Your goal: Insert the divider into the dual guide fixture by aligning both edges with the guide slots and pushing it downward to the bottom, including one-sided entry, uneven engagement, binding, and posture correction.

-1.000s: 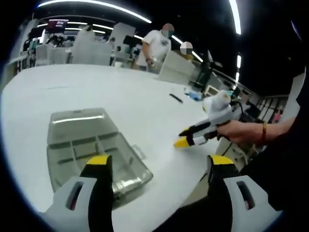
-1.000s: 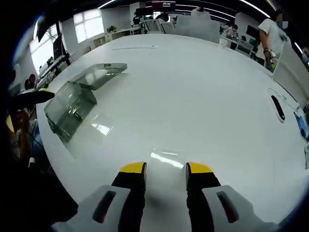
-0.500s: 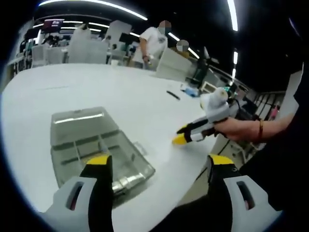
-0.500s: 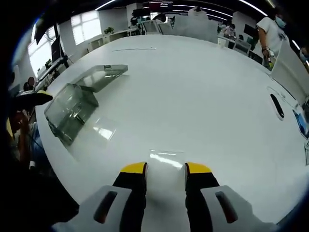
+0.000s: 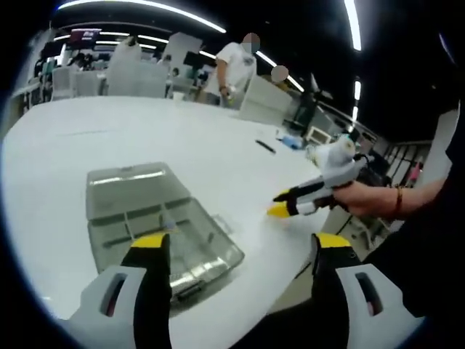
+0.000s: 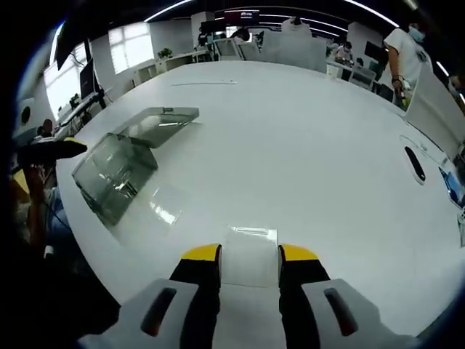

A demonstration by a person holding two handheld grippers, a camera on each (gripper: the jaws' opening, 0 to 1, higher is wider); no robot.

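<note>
In the right gripper view we see our right gripper (image 6: 249, 256) clamped on the clear divider (image 6: 251, 251), held just above the white desk (image 6: 305, 153). The open fixture box (image 6: 120, 171) lies at ten o'clock, well apart. A dark pen-like object (image 6: 414, 164) sits at three o'clock (nothing between). Our left gripper (image 5: 240, 247) hangs wide and empty over the box.

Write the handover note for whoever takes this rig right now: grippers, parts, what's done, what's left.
Right gripper: shut on the clear divider, which sits between its jaws over the white table.
Left gripper: open, holding nothing, hovering near the clear compartment box.
Box lies open, lid folded back, at the table's edge.
Done: divider gripped.
Left: carry it to the box, line both edges with the slots, push it to the bottom.
</note>
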